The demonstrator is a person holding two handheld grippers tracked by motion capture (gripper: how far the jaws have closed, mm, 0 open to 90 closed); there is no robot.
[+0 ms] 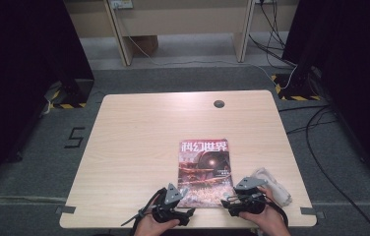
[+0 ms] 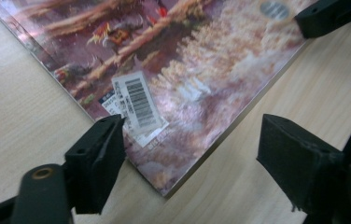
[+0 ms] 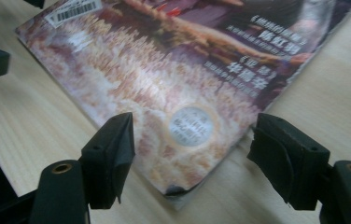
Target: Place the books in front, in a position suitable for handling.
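Note:
A magazine (image 1: 205, 167) with a reddish illustrated cover lies flat near the front of the wooden table (image 1: 138, 128). My left gripper (image 1: 183, 195) sits at its near left corner. In the left gripper view the magazine (image 2: 187, 70) has that corner, with a barcode sticker (image 2: 138, 102), between the wide-apart jaws of the left gripper (image 2: 192, 135), and neither pad presses on it. My right gripper (image 1: 228, 196) is at the near right corner. In the right gripper view the magazine (image 3: 173, 70) has a round silver sticker (image 3: 192, 125) between the open jaws of the right gripper (image 3: 190, 135).
A crumpled white cloth (image 1: 275, 184) lies on the table just right of the right hand. A round cable hole (image 1: 219, 103) is near the far edge. Cables run over the grey floor to the right of the table.

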